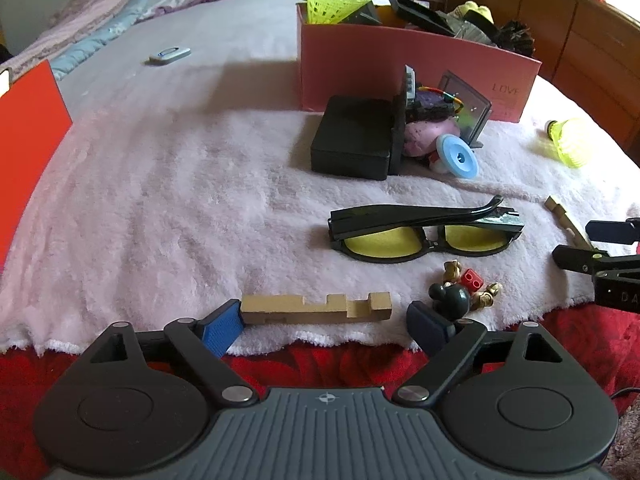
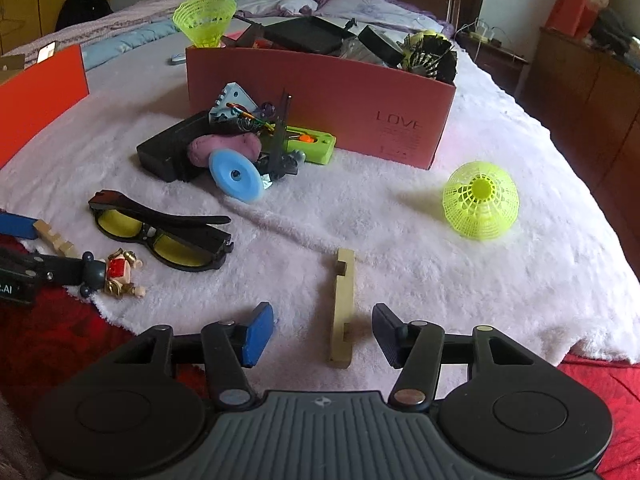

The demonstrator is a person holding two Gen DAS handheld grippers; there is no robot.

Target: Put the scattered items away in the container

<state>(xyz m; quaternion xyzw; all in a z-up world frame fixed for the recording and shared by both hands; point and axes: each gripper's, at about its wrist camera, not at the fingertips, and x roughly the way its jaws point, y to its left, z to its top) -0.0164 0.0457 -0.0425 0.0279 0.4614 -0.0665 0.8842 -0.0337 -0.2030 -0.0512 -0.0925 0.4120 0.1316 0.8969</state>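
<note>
left gripper [image 1: 324, 328] released, jaws spread wide at the near edge of the white fleece blanket [image 1: 160, 200], blue pad [image 1: 220, 330] touching one end of a notched wooden block [image 1: 316, 309] lying crosswise between the fingers. right gripper [image 2: 322, 334] likewise released, a second wooden block [image 2: 343, 308] lying lengthwise in the gap, touching neither pad. small toy figure [image 1: 464, 290] just beside the left gripper's right finger. black-framed glasses with yellow lenses [image 1: 420, 234], folded, a little farther in. loose green shuttlecock [image 2: 480, 205] on its side toward the right edge of the blanket. heap of black case [image 1: 352, 138], pink lump [image 2: 224, 148], blue disc [image 2: 236, 176] and green tray [image 2: 310, 145] close against the front wall of the pink box [image 2: 320, 92] marked "love". box filled with dark items, another green shuttlecock [image 2: 204, 18] upright at its left corner. orange panel [image 2: 36, 92] at the far left edge. pillows [image 2: 340, 6] beyond.
</note>
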